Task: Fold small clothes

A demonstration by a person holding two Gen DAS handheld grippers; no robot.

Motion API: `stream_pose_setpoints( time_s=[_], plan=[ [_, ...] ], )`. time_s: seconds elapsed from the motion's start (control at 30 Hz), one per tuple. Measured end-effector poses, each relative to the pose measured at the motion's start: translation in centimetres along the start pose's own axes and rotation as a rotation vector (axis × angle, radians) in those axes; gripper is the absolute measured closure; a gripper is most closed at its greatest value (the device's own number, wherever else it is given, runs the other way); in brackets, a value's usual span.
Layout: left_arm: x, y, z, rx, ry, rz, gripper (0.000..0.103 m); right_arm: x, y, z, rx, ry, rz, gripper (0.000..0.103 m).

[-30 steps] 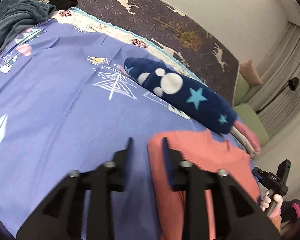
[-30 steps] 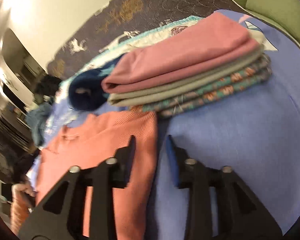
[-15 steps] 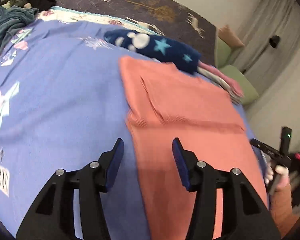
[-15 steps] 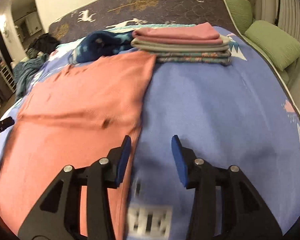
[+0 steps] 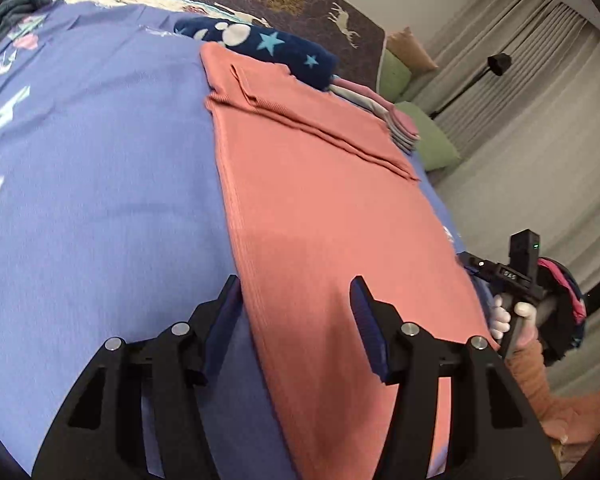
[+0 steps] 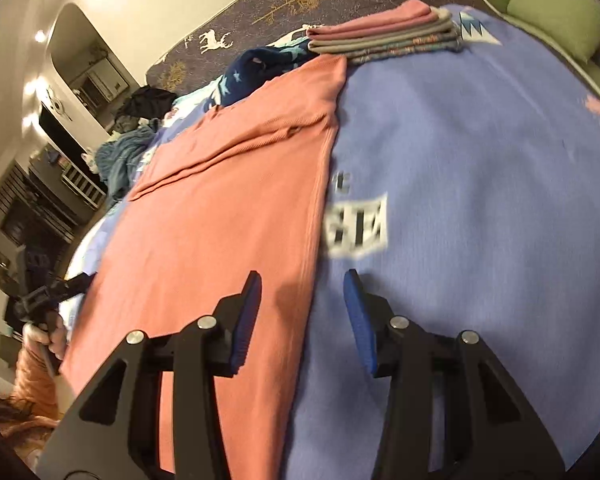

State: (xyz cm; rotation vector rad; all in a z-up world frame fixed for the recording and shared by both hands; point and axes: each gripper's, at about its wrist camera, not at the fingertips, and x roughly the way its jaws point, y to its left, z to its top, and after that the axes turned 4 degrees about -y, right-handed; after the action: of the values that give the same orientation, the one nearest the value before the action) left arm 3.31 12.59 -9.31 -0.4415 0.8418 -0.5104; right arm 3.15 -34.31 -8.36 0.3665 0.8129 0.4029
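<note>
we've drawn both grippers back along the salmon top (image 5: 324,216) to its near end.
our left gripper (image 5: 296,300) is opening astride its left edge, our right gripper (image 6: 302,300) released over its right edge, neither pinching; it lies flat on the blue bedspread (image 5: 100,160), folded stack (image 6: 384,36) beyond.

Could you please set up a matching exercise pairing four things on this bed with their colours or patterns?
Things:
1. garment lying flat between the grippers
2. rolled fleece item
3. top piece of the folded stack
4. bedspread

Colours:
A. pink
B. periwinkle blue with printed shapes
C. salmon orange
D. navy with stars and white dots

Pairs: 1-C, 2-D, 3-A, 4-B
</note>
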Motion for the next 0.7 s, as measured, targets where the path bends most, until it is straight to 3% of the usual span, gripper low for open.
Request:
stream_pose_setpoints(
  time_s=[0.5, 0.67, 0.7],
  plan=[
    [-4.7, -3.0, -8.3, 0.086, 0.100, -0.118, 0.046, -8.3, 1.9, -11.2, 0.104, 0.018, 0.151, 0.056],
    [-3.8, -2.4, -8.4, 0.037, 0.064, -0.226, 0.047, -7.5, 1.5, -11.2, 0.163, 0.011, 0.245, 0.051],
    [-3.5, -2.4, -8.5, 0.033, 0.056, -0.251, 0.052, -7.3, 1.3, -11.1, 0.185, 0.007, 0.274, 0.051]
  ],
)
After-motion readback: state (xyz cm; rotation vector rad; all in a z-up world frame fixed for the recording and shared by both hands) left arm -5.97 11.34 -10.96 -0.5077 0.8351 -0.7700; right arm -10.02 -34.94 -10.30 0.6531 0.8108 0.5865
